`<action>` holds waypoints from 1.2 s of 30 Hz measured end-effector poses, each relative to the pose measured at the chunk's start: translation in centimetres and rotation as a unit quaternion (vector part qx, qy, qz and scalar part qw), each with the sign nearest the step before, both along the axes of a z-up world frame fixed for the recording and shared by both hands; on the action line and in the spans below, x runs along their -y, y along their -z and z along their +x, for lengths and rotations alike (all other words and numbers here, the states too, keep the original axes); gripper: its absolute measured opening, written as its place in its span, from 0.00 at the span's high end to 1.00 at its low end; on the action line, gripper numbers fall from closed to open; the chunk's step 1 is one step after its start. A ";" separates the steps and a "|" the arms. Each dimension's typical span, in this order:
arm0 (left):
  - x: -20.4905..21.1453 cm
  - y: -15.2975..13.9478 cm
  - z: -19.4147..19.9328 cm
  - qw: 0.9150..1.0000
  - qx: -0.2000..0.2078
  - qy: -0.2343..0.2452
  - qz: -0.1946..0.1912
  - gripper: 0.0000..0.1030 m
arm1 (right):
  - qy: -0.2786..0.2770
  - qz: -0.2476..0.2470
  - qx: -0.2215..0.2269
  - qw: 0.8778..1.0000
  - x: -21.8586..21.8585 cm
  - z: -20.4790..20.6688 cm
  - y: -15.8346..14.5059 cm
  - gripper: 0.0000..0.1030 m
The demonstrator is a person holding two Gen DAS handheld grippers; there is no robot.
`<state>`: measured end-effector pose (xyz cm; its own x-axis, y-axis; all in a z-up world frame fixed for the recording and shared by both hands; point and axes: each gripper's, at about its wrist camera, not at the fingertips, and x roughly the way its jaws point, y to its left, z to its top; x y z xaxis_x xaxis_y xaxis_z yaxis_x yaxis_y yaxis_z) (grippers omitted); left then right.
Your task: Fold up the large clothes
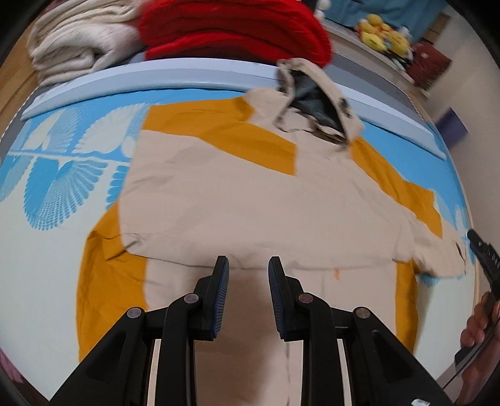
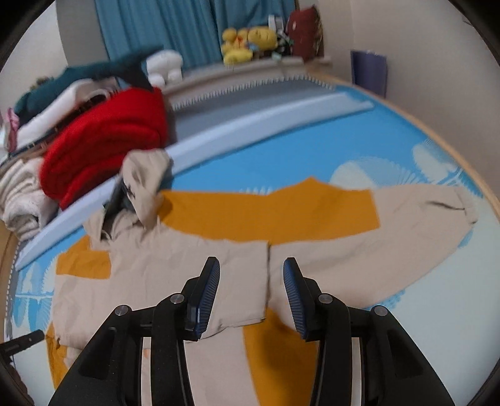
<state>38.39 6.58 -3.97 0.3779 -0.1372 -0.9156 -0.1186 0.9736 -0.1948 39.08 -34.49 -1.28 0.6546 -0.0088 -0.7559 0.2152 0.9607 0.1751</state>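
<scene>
Left tool (image 1: pixel 248 265): released, empty, above jacket hem. Right tool (image 2: pixel 251 268): released, empty, over folded sleeve. Beige-and-mustard hooded jacket (image 1: pixel 250 200): spread flat on blue patterned bed (image 1: pixel 62 187). Red knit (image 1: pixel 234 28): stacked beyond hood.

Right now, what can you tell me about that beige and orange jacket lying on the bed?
The jacket is a hooded garment in beige with mustard-orange panels, of what looks like thin woven cloth. It lies spread flat on the blue and white patterned bed cover. One sleeve is folded across the body; the other sleeve stretches out sideways. The hood, with a dark lining, rests crumpled against the pale blue rail. Neither tool holds it; both are above it with nothing between the fingers.
</scene>
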 end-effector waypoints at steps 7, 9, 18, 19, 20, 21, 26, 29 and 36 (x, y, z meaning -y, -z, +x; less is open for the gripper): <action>3.9 0.3 -2.3 0.999 -0.002 0.042 0.012 0.77 | 0.048 0.022 0.012 0.999 8.2 -1.8 -1.4 0.77; 5.0 0.7 -2.7 0.998 -0.007 0.054 0.011 0.77 | 0.062 0.023 0.019 0.998 10.9 -1.7 -1.4 0.78; 8.6 2.0 -1.7 0.997 -0.014 0.079 0.015 0.77 | 0.195 0.075 -0.028 0.977 27.5 -2.4 4.7 0.72; 8.8 2.1 -1.6 0.997 -0.015 0.080 0.015 0.77 | 0.215 0.084 -0.035 0.972 29.3 -2.8 5.8 0.71; 9.1 2.3 -1.3 0.996 -0.015 0.082 0.015 0.77 | 0.231 0.098 -0.041 0.967 30.6 -3.1 6.8 0.71; 9.3 2.5 -1.1 0.996 -0.017 0.083 0.015 0.77 | 0.245 0.114 -0.045 0.962 31.9 -3.5 7.8 0.71; 10.3 3.4 -0.6 0.996 -0.022 0.090 0.014 0.77 | 0.286 0.182 -0.056 0.939 36.2 -4.4 12.8 0.70; 10.6 3.9 -0.4 0.995 -0.027 0.095 0.016 0.77 | 0.311 0.200 -0.066 0.927 37.8 -4.5 15.5 0.69; 9.9 4.3 -0.1 0.996 -0.031 0.086 0.017 0.77 | 0.330 0.243 -0.019 0.912 40.2 -4.3 17.2 0.68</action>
